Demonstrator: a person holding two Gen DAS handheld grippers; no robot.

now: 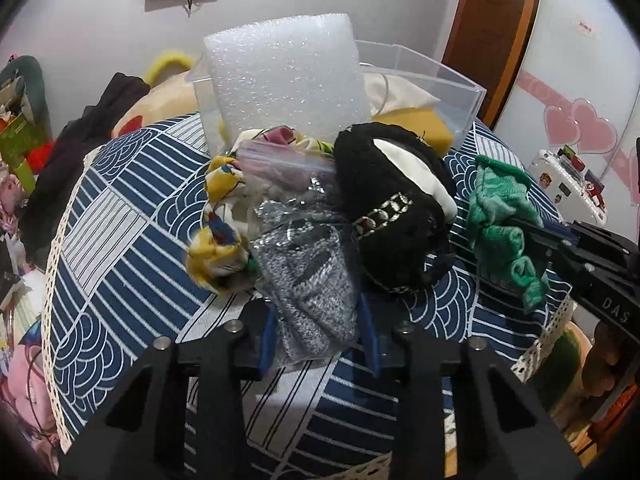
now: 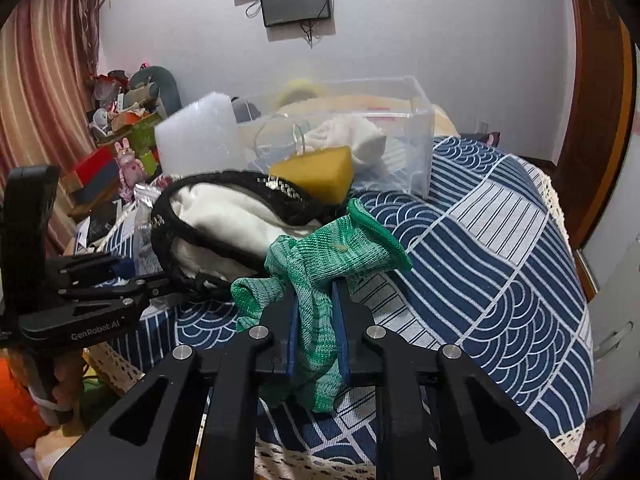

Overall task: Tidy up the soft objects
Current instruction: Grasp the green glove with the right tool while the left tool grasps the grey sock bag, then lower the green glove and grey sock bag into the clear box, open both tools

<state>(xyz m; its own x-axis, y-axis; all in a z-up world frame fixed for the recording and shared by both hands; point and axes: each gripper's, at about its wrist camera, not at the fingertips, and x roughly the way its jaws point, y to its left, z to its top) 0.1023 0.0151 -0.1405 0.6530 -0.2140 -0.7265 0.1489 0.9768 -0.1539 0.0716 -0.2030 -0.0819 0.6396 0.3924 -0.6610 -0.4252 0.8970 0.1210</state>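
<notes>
A home bedroom: a striped curtain (image 2: 36, 92), a wooden door (image 1: 490, 36), pink heart stickers (image 1: 580, 124) on a cabinet (toys and boxes (image 2: 120, 140) heaped alongside), a patterned blue cloth (image 2: 500, 240).

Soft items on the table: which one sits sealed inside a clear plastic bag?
The grey knit piece, between the left gripper's fingers. The green knit cloth, black hat and floral fabric lie bare.

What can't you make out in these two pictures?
- Left wrist view: the clear bin's left interior, hidden behind the white foam block.
- Left wrist view: contents of the zip bag, blurred by plastic glare.
- Right wrist view: the green knit glove's fingers, bunched between the right gripper.
</notes>
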